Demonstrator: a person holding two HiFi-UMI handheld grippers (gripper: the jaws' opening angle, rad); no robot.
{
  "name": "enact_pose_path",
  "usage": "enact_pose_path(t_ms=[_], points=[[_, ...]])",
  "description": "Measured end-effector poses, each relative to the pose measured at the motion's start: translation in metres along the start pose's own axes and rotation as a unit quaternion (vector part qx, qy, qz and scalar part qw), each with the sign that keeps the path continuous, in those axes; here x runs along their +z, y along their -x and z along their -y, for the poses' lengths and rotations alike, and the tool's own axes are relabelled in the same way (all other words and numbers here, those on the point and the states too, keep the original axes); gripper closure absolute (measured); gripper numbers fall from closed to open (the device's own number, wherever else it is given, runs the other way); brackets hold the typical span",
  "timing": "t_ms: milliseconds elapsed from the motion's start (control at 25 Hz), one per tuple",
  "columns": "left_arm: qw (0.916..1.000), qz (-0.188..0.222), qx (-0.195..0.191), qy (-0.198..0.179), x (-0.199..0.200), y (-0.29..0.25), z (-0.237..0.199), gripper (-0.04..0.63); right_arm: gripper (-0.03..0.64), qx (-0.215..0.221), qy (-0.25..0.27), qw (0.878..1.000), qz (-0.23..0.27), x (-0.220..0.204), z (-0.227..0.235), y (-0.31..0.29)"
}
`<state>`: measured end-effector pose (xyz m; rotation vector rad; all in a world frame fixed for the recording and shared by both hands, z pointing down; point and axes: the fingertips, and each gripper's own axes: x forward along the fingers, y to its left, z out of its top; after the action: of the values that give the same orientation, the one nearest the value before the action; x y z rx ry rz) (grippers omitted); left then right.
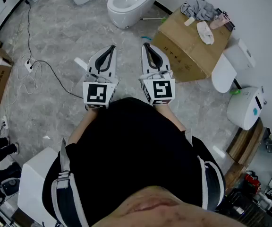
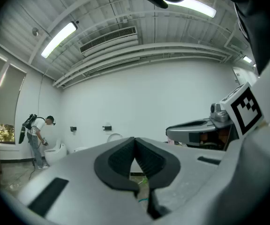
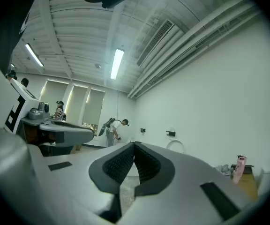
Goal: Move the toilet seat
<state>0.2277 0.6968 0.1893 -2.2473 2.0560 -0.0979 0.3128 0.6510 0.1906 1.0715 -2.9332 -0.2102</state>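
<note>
Left claw (image 1: 111,48): pinched closed, empty.
Right claw (image 1: 147,46): likewise closed on nothing.
Toilet seat (image 1: 125,0): on the toilet ahead, well apart from both.
Risk: closed tips may skid off smooth porcelain; the floor cable (image 1: 29,37) could trip the approach.

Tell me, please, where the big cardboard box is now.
In the head view, the cardboard box sits upper right, just right of the white toilet and beyond the right gripper.

We see the toilet (image 1: 131,6) clipped by the top edge, and our torso (image 1: 136,160) hides the floor (image 1: 51,32) beneath.
</note>
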Motion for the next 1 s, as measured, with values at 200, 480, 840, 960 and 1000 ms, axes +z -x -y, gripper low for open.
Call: enact_pose_path(t_ms=[200, 480, 840, 960, 1000], points=[[1.0, -0.001, 0.001, 0.002, 0.002, -0.009, 0.003, 0.588, 0.594, 0.003, 0.001, 1.0, -0.001, 0.0, 0.009, -0.004], [0.9997, -0.011, 0.011, 0.016, -0.004, -0.03, 0.015, 0.588, 0.594, 0.015, 0.0, 1.0, -0.002, -0.009, 0.031, -0.009], [0.9986, -0.038, 0.023, 0.028, -0.019, -0.052, 0.013, 0.588, 0.594, 0.029, -0.019, 0.999, 0.0, -0.02, 0.048, -0.026], [0.9987, -0.035, 0.022, 0.029, -0.022, -0.058, 0.006, 0.588, 0.594, 0.029, -0.019, 0.999, -0.004, -0.026, 0.049, -0.034], [0.9987, -0.035, 0.024, 0.027, -0.025, -0.06, 0.002, 0.588, 0.594, 0.029, -0.018, 0.999, -0.005, -0.028, 0.049, -0.037]])
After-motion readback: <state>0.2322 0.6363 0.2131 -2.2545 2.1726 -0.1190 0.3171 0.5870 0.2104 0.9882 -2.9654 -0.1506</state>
